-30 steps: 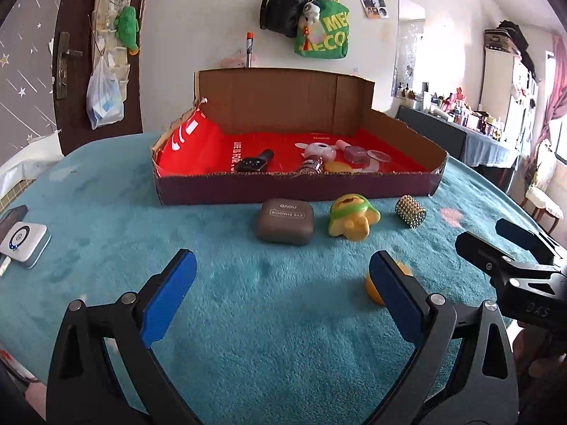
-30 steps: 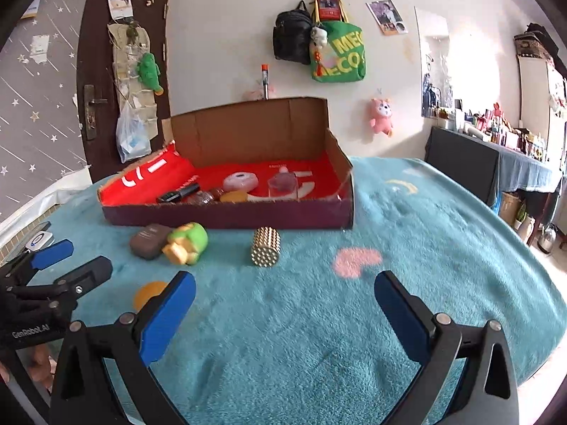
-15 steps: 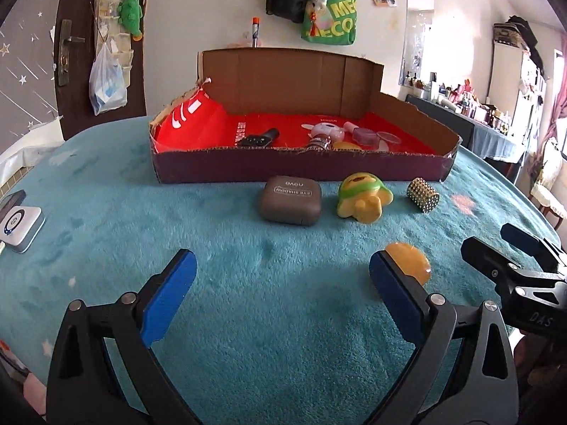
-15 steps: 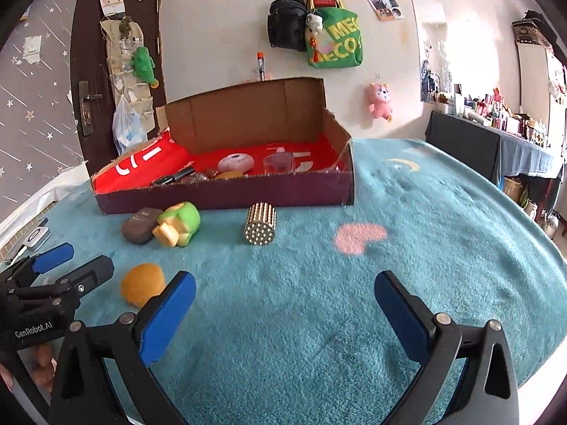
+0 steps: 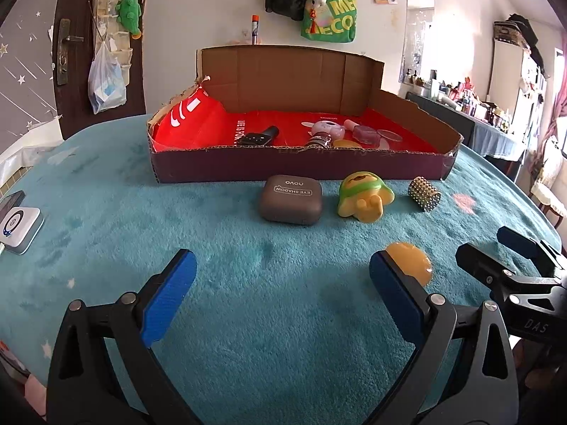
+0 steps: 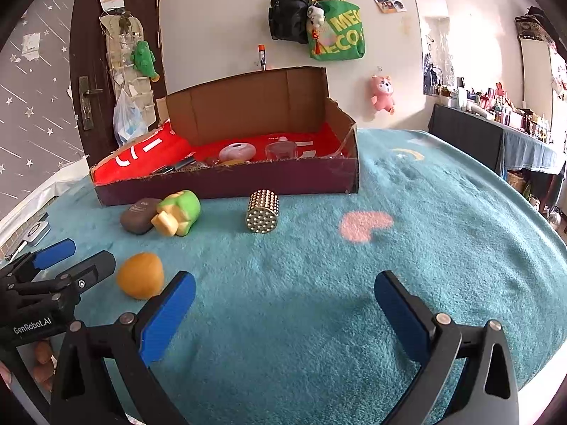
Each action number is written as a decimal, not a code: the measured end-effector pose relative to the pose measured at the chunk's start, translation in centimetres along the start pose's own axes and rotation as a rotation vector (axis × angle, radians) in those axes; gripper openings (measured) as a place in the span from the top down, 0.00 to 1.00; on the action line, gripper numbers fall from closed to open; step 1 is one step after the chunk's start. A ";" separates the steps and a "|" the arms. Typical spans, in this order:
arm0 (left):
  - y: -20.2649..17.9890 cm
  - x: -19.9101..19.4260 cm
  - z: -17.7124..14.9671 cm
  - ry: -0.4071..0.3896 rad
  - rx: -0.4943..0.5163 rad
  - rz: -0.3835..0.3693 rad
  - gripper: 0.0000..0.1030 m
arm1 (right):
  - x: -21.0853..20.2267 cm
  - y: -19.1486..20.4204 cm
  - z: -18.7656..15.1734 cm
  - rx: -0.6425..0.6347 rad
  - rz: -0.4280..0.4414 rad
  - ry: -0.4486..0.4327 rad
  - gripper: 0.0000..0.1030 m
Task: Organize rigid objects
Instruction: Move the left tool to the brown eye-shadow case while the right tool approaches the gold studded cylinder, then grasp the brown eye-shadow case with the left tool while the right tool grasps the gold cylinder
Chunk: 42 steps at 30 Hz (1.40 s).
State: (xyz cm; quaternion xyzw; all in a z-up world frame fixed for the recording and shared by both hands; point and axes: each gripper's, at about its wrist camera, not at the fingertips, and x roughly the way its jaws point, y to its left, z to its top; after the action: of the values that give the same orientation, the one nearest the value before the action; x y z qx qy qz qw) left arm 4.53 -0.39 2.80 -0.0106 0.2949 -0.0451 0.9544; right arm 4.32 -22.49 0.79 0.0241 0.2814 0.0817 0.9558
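Both grippers are sitting lower and closer than a second ago, so the orange ball (image 5: 409, 261) is now showing clear beside your left gripper (image 5: 281, 297) fingertip. You are holding the left gripper and right gripper (image 6: 283, 313) spread wide, gripping nothing. Ahead, the brown case (image 5: 290, 203), reading "novo EYE SHADOW" upside down, is lying beside the green-and-yellow toy (image 5: 363, 198) and beaded cylinder (image 5: 424, 193), before the cardboard box (image 5: 297, 168).
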 end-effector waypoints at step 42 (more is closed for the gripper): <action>-0.1 7.9 6.8 0.251 0.117 -0.108 0.53 | 8.0 0.9 6.9 -0.065 0.102 0.305 0.73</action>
State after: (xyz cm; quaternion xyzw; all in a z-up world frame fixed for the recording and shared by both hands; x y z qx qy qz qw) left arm 14.84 -1.28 4.04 0.0349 0.4078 -0.1145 0.9052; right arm 14.57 -20.21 2.35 -0.0051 0.4188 0.1420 0.8969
